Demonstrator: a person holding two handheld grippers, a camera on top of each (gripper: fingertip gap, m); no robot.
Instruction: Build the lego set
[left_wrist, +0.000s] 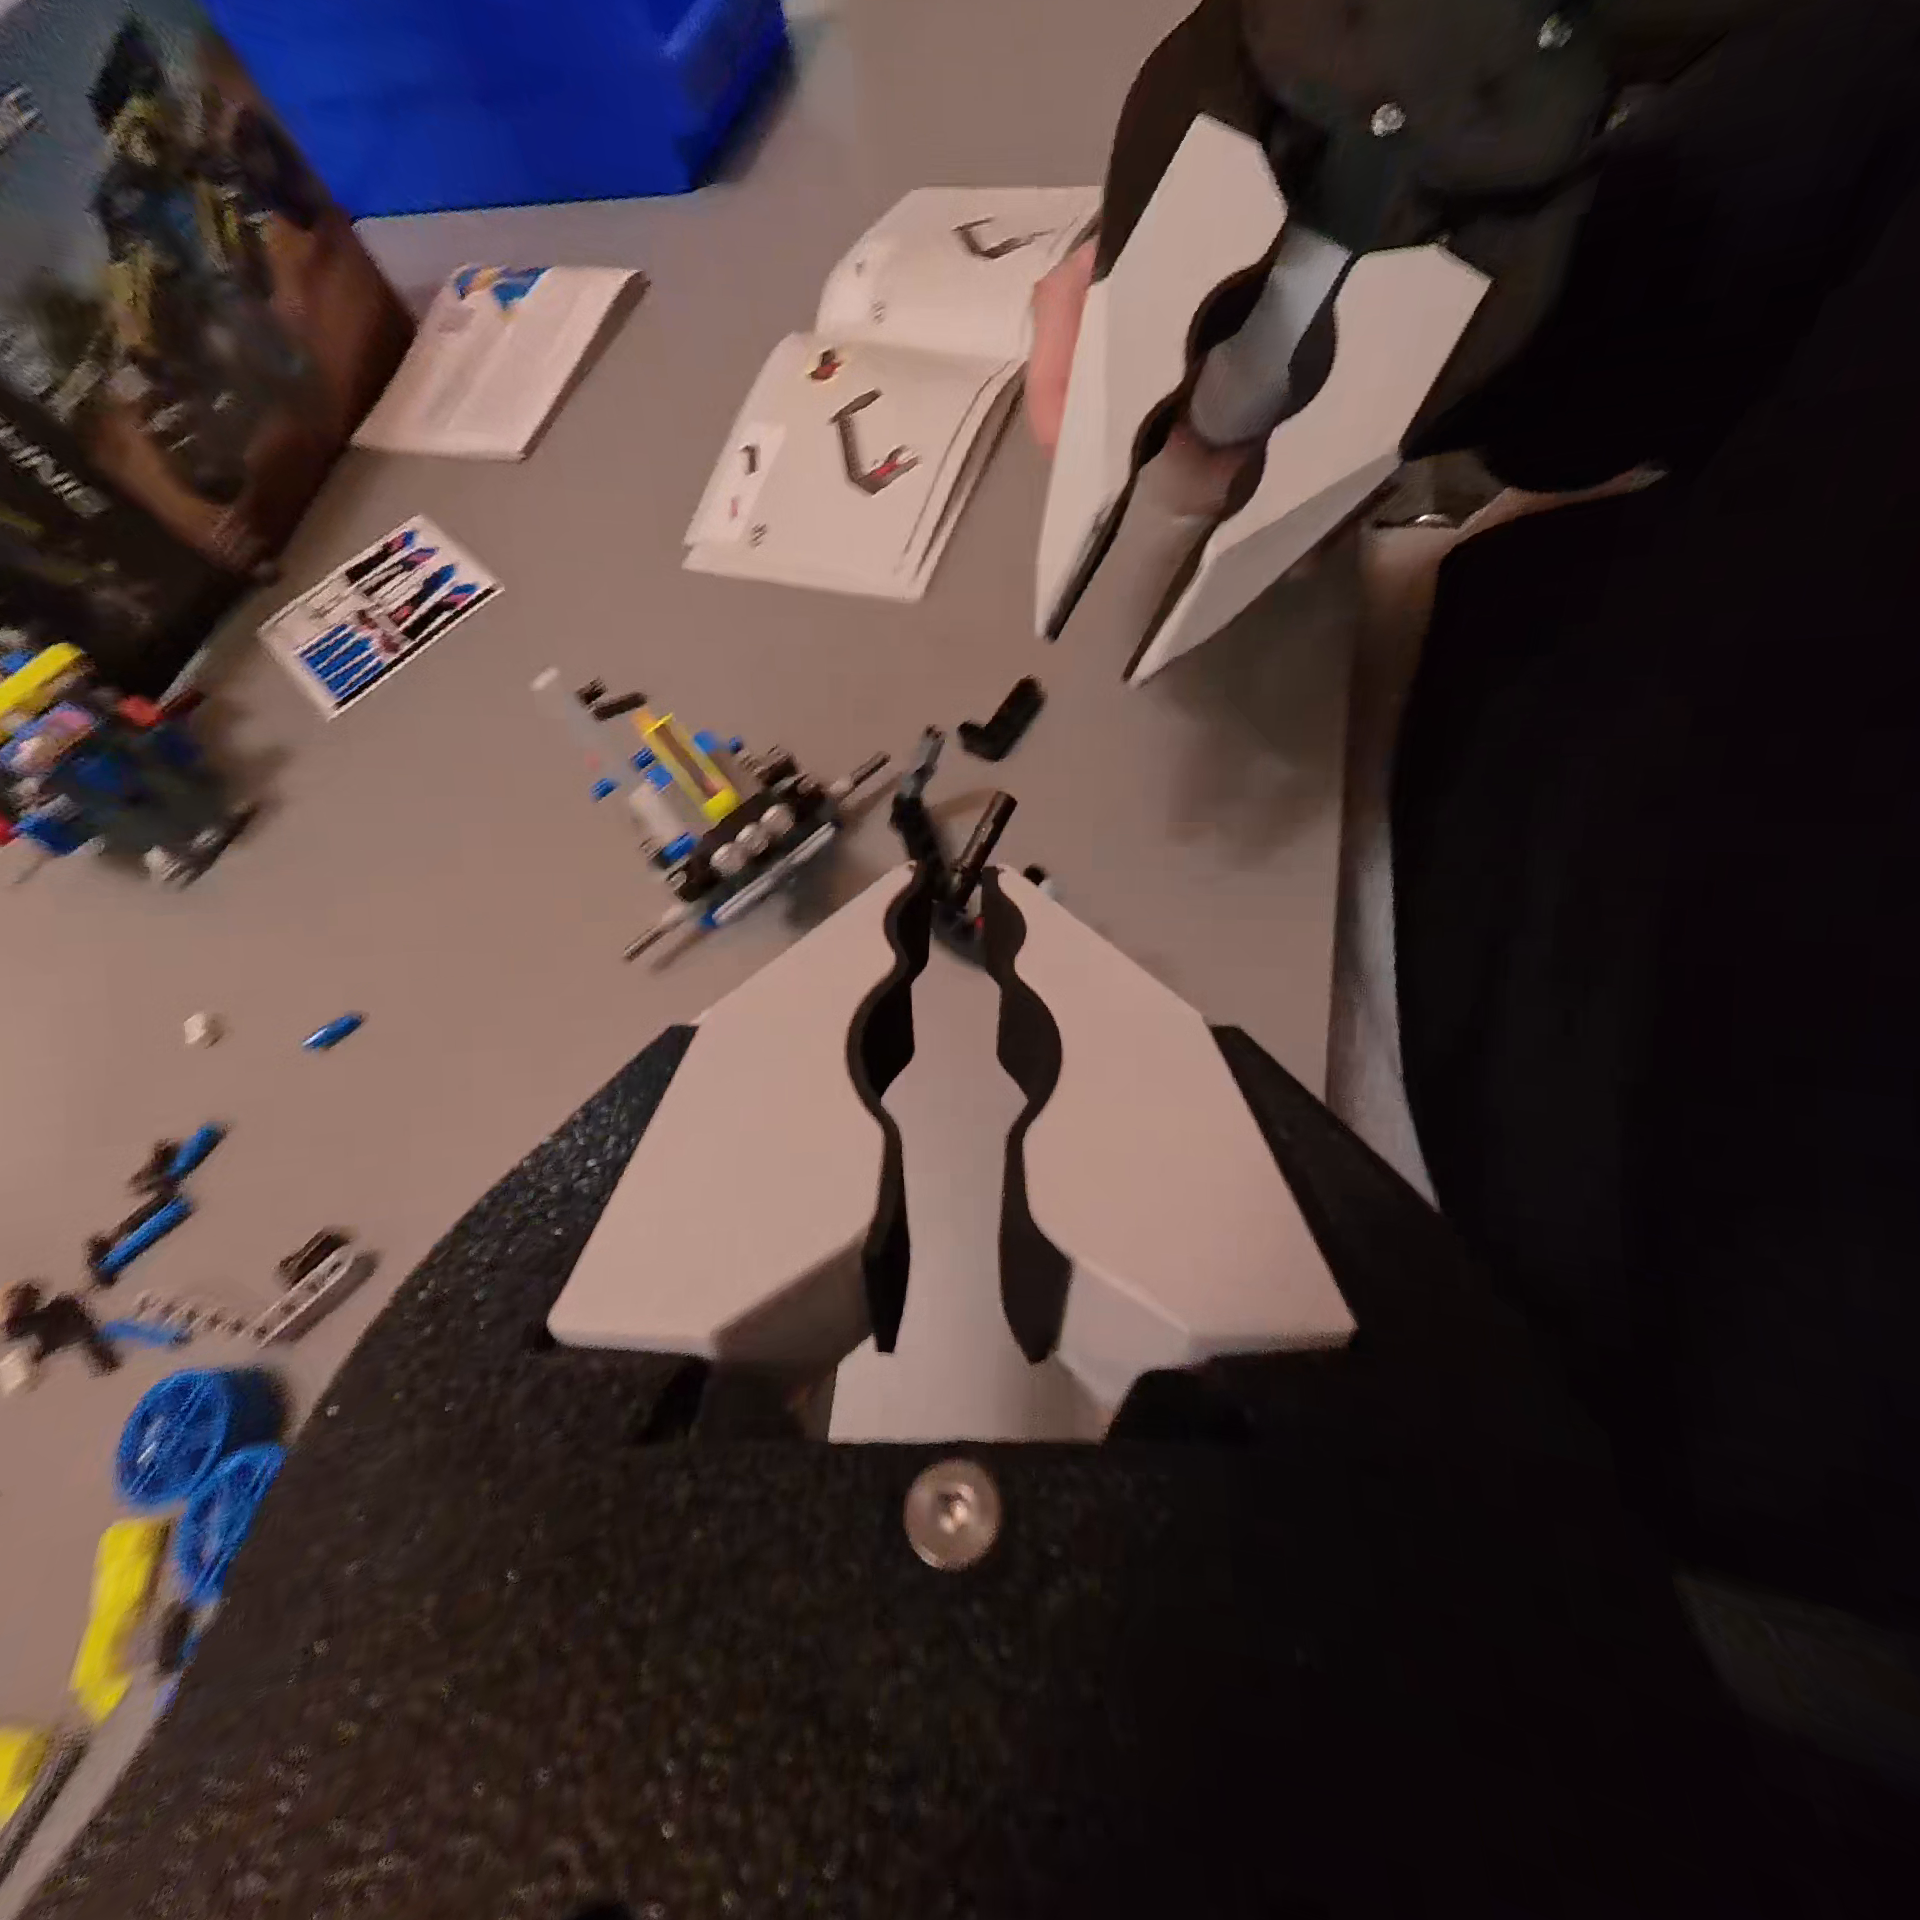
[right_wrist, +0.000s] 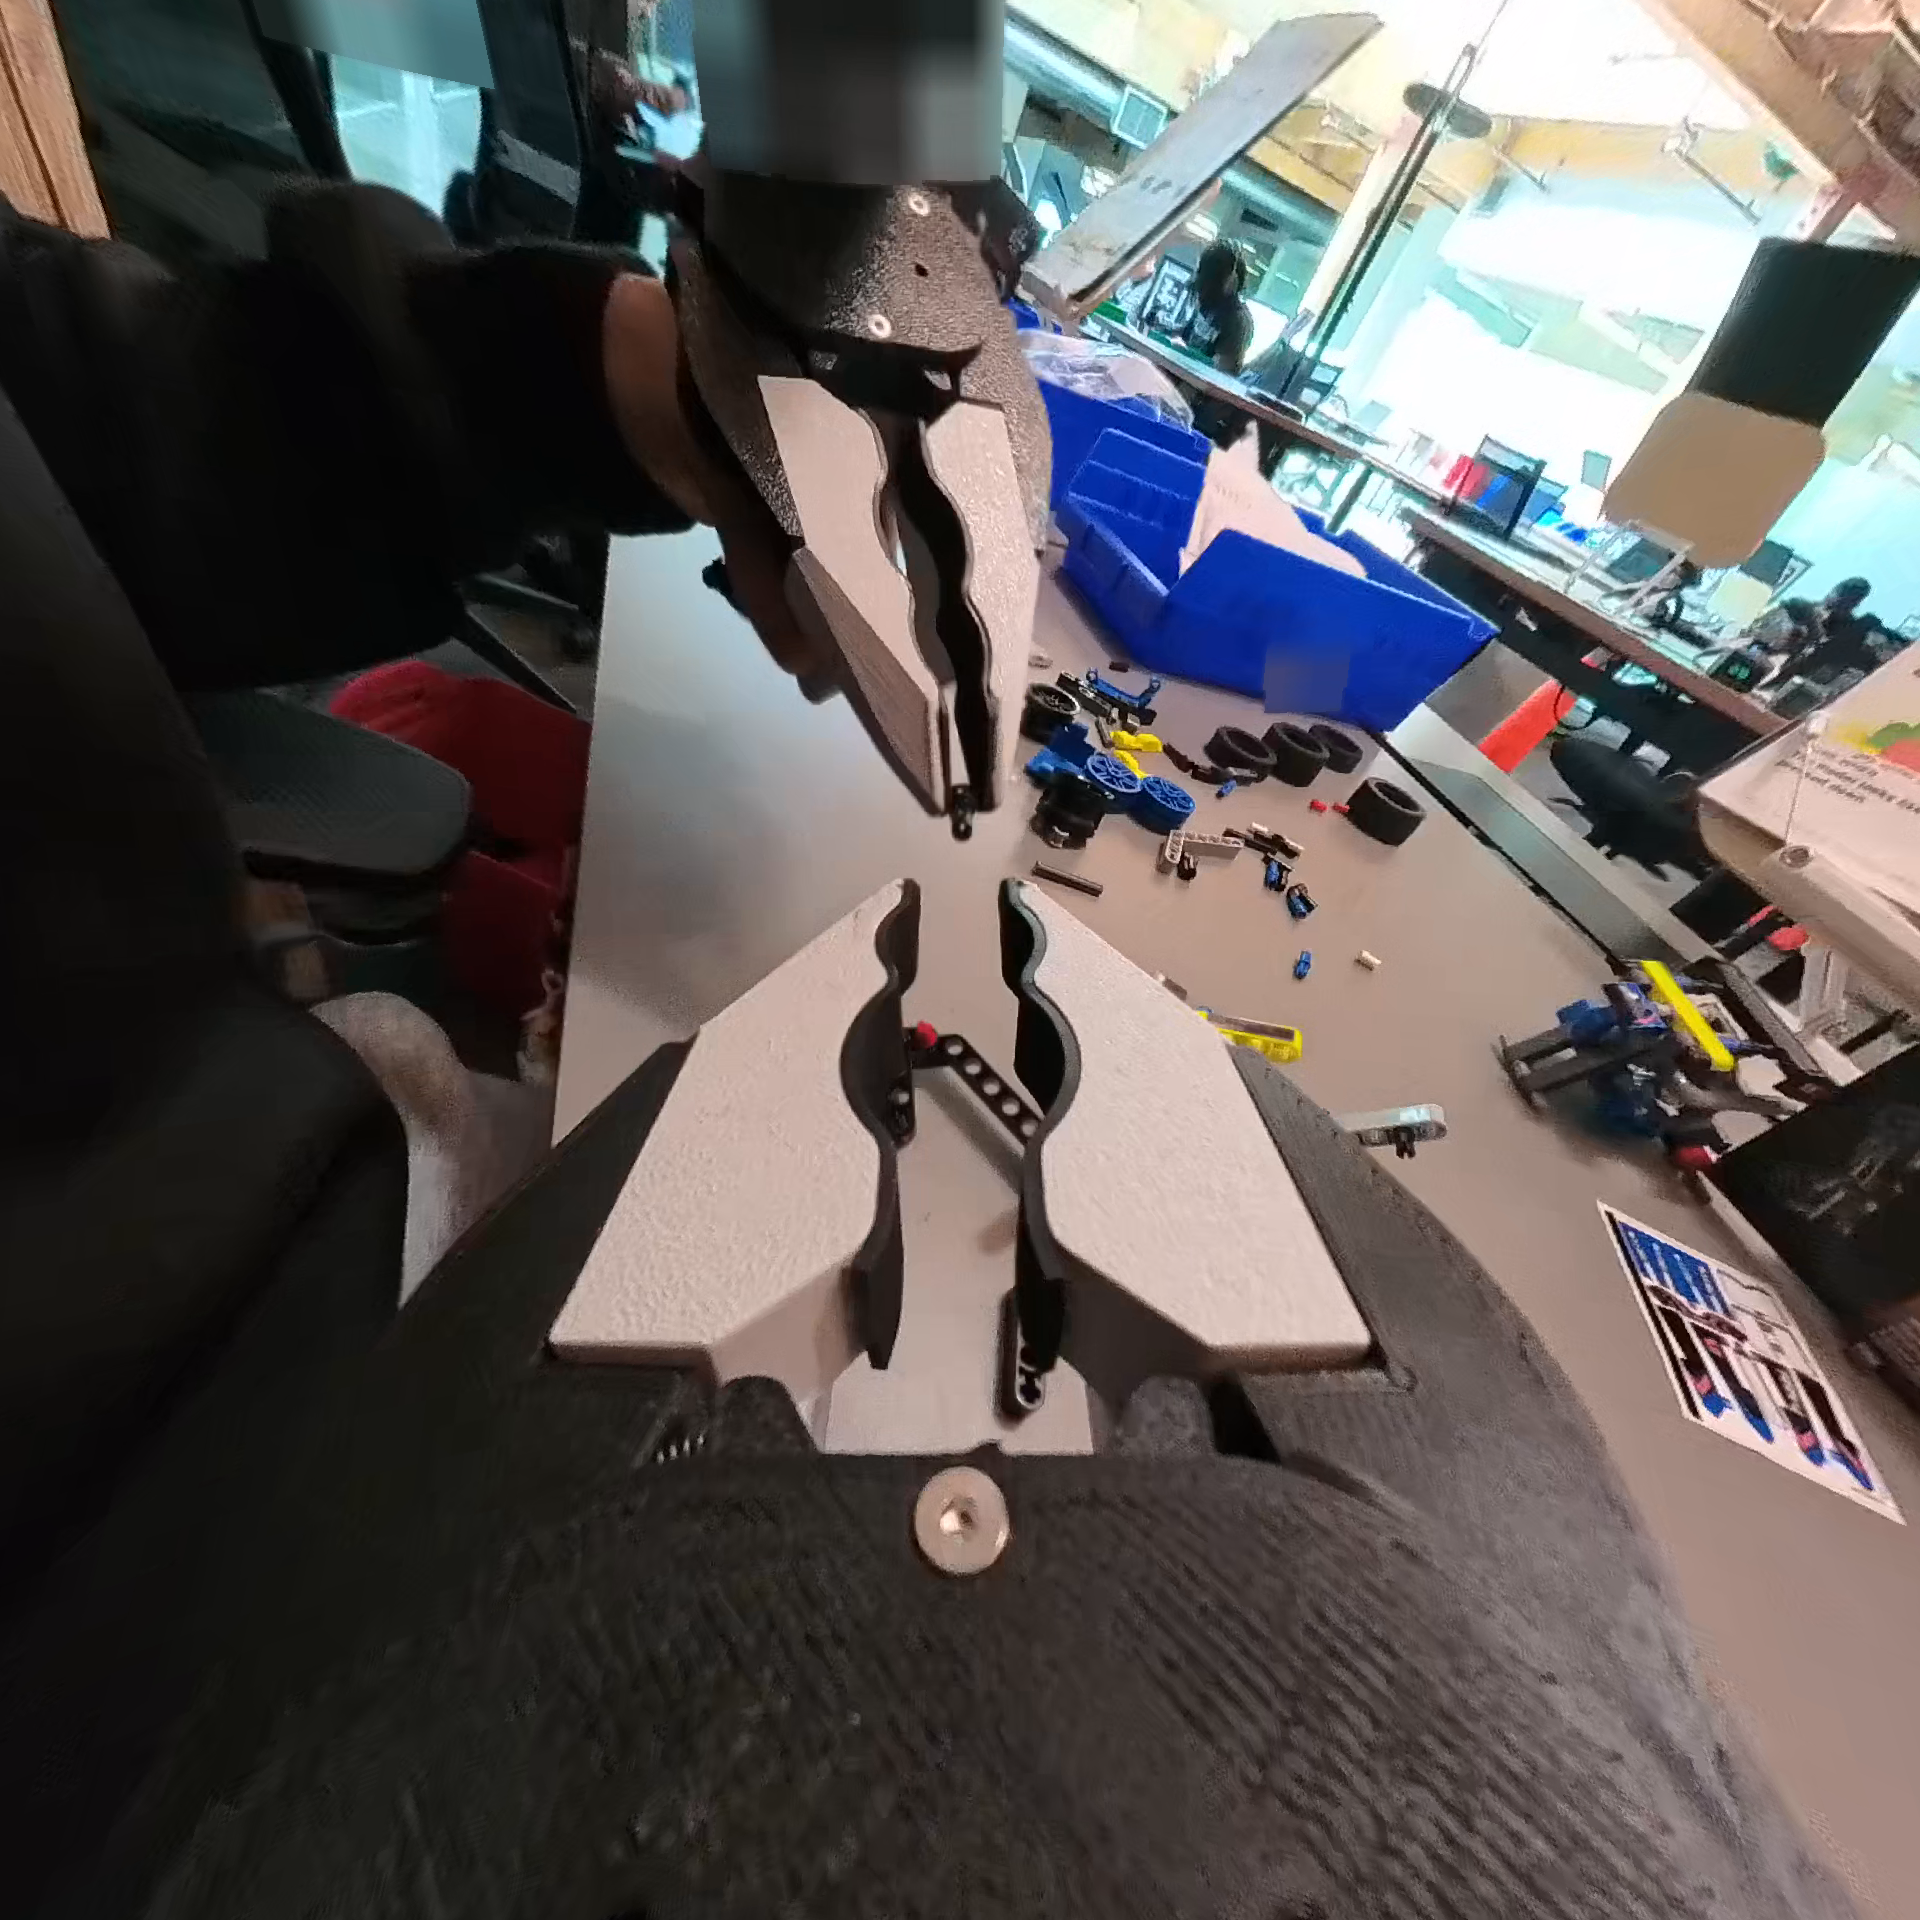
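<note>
Left gripper (right_wrist: 961, 805) pinches small black pin (right_wrist: 964, 812); sticker sheet (right_wrist: 1745, 1361) writing unreadable.

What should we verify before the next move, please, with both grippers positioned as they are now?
1. Left gripper clamped on the small black connector: ok.
2. Right gripper fingertips apart: ok.
3. Black perforated beam seen between the right fingers, gripped or free: cannot tell.
4. The two grippers clear of each other: ok.
5. Left wrist view sharp enough to judge loose parts on the grey table: not ok, blurred.

Matt grey table (right_wrist: 748, 748), glossy blue plastic bins (right_wrist: 1278, 613), paper booklet (left_wrist: 883, 457), rough-grained black tongs housing (right_wrist: 935, 1714)
</note>
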